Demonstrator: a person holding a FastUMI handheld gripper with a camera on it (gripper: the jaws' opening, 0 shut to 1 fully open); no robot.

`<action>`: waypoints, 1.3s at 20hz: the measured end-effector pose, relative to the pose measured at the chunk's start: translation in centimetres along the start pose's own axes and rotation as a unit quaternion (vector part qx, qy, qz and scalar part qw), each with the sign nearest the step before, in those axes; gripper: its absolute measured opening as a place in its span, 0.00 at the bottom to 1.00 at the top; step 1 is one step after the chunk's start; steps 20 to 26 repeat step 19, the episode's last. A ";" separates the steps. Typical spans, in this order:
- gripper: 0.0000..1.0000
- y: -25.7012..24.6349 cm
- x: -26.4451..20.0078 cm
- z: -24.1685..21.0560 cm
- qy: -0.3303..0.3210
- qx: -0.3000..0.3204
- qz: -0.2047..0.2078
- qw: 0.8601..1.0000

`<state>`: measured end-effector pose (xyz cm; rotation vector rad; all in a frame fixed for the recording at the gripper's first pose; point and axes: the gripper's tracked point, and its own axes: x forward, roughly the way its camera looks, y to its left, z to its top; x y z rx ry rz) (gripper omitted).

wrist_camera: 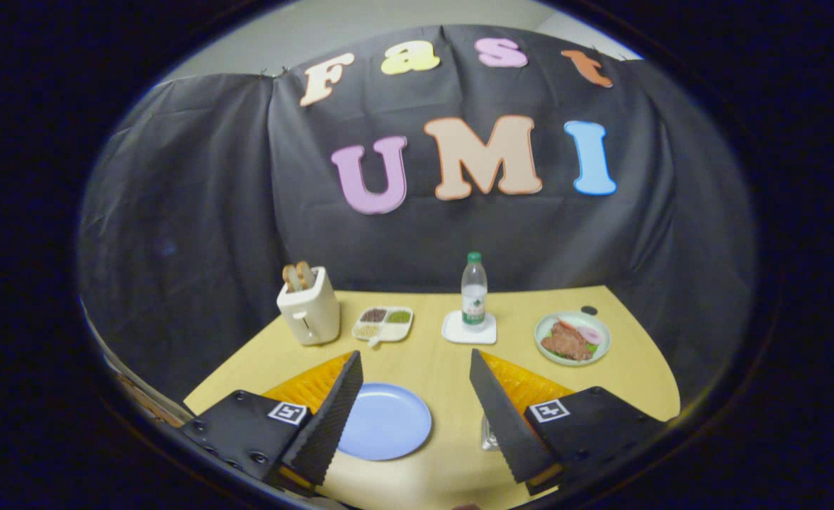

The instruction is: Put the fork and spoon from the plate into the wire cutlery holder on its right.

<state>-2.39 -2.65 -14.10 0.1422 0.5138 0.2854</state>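
A light blue plate (pixel 386 420) lies on the yellow table (pixel 445 368) between my two fingers, closer to the left one. Its visible face is bare, and the left finger (pixel 328 418) covers its left edge. A small sliver of shiny wire, apparently the cutlery holder (pixel 488 433), peeks out beside the right finger (pixel 503 414), which hides most of it. My gripper (pixel 414 354) hangs above the table, open wide, with nothing between its fingers.
At the back of the table stand a white toaster (pixel 309 306) with bread slices, a divided snack tray (pixel 382 323), a water bottle (pixel 474 290) on a white coaster (pixel 469 329), and a plate of food (pixel 572 338).
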 end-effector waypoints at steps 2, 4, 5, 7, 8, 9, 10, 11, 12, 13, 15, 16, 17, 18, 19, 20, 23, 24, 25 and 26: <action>0.98 0.5 -0.4 1.8 -0.052 -0.008 -0.017 0.998; 0.98 0.7 -0.3 3.2 -0.090 -0.029 -0.046 0.994; 0.98 1.2 -0.4 3.7 -0.106 -0.035 -0.055 0.992; 0.97 3.1 -0.4 4.9 -0.132 -0.033 -0.051 0.989; 0.97 3.8 -0.3 4.9 -0.136 -0.030 -0.046 0.989; 0.97 4.0 -0.4 5.1 -0.140 -0.028 -0.045 0.989; 0.97 4.3 -0.4 5.1 -0.143 -0.028 -0.045 0.988; 0.97 4.3 -0.5 5.4 -0.145 -0.030 -0.046 0.988; 0.97 4.4 -0.6 5.6 -0.149 -0.029 -0.048 0.987; 0.97 4.6 -0.7 5.8 -0.150 -0.026 -0.049 0.987; 0.97 4.8 -0.8 6.4 -0.158 -0.019 -0.048 0.986; 0.97 4.8 -0.9 6.8 -0.162 -0.017 -0.048 0.986; 0.97 4.7 -1.0 7.0 -0.166 -0.017 -0.049 0.985; 0.97 4.7 -1.1 7.5 -0.170 -0.016 -0.050 0.984; 0.97 4.7 -1.1 7.9 -0.176 -0.016 -0.050 0.983; 0.97 4.7 -1.1 7.9 -0.176 -0.016 -0.050 0.983; 0.97 4.7 -1.1 7.9 -0.176 -0.016 -0.050 0.983; 0.97 4.7 -1.1 7.9 -0.176 -0.016 -0.050 0.983; 0.97 4.7 -1.1 7.9 -0.176 -0.016 -0.050 0.983; 0.97 4.7 -1.1 7.9 -0.176 -0.016 -0.050 0.983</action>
